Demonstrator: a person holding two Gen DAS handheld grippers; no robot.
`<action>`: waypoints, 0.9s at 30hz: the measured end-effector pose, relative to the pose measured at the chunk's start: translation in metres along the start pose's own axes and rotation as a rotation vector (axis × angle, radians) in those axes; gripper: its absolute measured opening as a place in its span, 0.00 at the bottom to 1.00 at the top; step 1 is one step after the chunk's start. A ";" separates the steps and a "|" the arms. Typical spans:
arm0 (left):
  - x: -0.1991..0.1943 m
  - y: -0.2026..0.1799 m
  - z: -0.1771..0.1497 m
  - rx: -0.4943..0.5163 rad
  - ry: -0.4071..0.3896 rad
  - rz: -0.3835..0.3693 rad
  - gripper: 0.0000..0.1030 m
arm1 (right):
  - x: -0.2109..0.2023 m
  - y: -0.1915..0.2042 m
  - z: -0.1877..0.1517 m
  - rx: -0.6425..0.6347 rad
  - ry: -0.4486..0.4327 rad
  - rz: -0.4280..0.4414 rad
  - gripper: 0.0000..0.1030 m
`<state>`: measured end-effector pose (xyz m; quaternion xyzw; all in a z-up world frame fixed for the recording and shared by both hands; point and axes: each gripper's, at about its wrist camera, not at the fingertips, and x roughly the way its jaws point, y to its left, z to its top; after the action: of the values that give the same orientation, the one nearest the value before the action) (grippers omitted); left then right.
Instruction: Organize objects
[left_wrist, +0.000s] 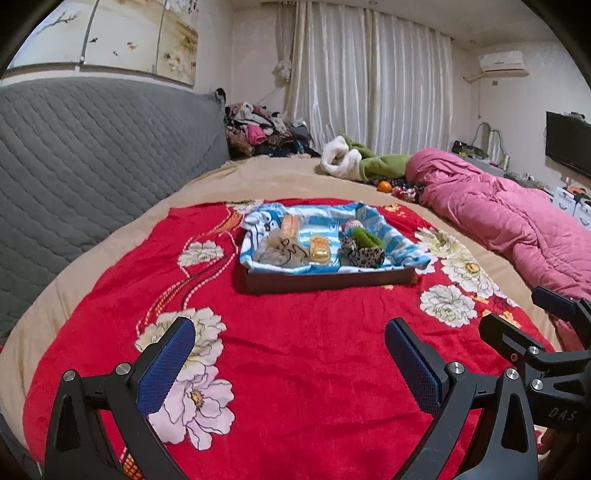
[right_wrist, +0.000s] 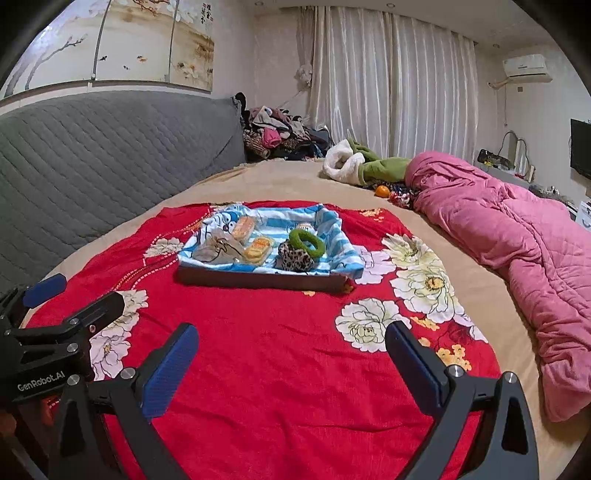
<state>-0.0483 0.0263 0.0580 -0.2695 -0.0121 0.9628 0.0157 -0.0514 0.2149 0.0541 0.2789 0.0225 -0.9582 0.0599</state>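
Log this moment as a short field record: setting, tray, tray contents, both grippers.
setting: bed with a red floral blanket
tray: dark tray lined with a blue striped cloth, resting on the blanket
contents: green ring, leopard-print item, grey pouch, two orange packets
left gripper: open, empty, short of the tray
right gripper: open, empty, short of the tray

a dark tray (right_wrist: 258, 281) lined with striped cloth holds a green ring (right_wrist: 306, 239), leopard scrunchie (right_wrist: 293, 258) and snack packets (right_wrist: 258, 249).
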 end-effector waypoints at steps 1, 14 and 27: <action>0.002 0.000 -0.002 0.001 0.005 -0.002 1.00 | 0.002 0.000 -0.002 0.002 0.004 0.000 0.99; 0.031 0.004 -0.016 -0.010 0.056 0.010 1.00 | 0.025 -0.007 -0.018 0.015 0.044 -0.006 0.99; 0.063 0.005 -0.033 -0.006 0.110 0.016 1.00 | 0.054 -0.012 -0.037 0.028 0.103 -0.009 0.99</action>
<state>-0.0850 0.0245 -0.0025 -0.3223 -0.0118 0.9465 0.0079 -0.0789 0.2239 -0.0058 0.3286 0.0132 -0.9430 0.0506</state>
